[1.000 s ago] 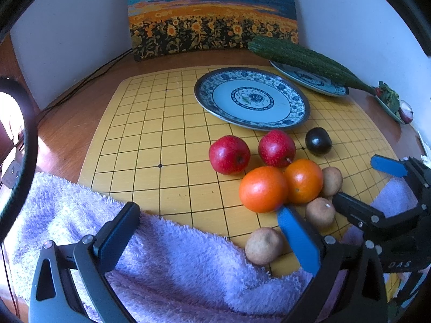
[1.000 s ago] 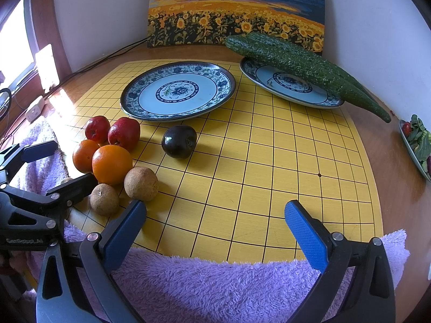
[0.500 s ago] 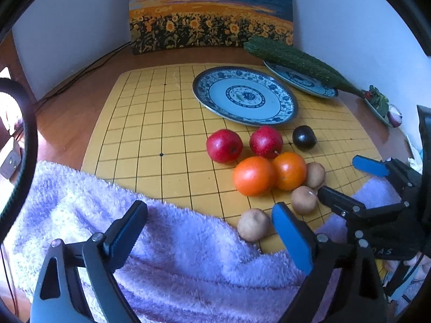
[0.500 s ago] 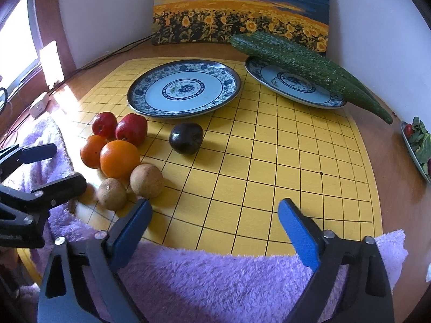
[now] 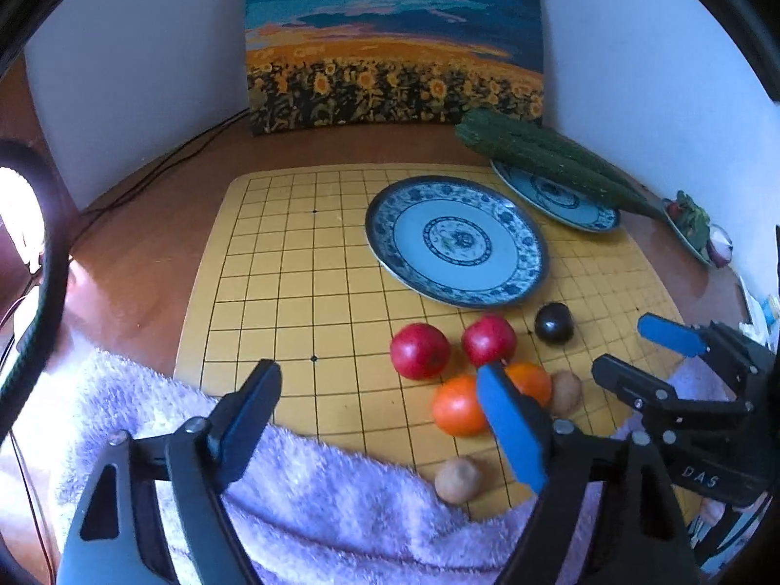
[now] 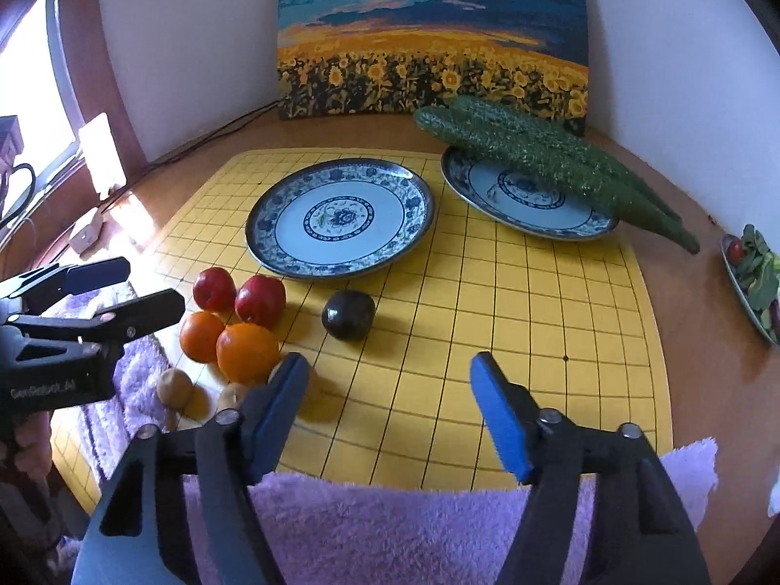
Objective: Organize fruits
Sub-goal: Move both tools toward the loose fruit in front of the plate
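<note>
On the yellow grid board (image 5: 302, 292) lie two red apples (image 5: 419, 350) (image 6: 260, 298), two oranges (image 5: 457, 405) (image 6: 246, 352), a dark plum (image 5: 554, 322) (image 6: 348, 314) and three small brown fruits (image 5: 457, 480) (image 6: 173, 386). An empty blue-patterned plate (image 5: 456, 239) (image 6: 339, 217) sits behind them. My left gripper (image 5: 385, 402) is open and empty, raised over the board's near edge, left of the fruit. My right gripper (image 6: 390, 399) is open and empty, right of the fruit cluster; it shows in the left wrist view (image 5: 633, 348).
A second plate (image 6: 526, 197) at the back right carries two long green cucumbers (image 6: 551, 161). A purple towel (image 5: 302, 502) (image 6: 414, 526) covers the near edge. A sunflower picture (image 6: 429, 34) leans on the wall. A dish of greens (image 6: 753, 268) sits far right.
Both grippers have risen and tilted, so the fruit sits lower in view. The left gripper's right finger now overlaps the oranges in view. No fruit has moved.
</note>
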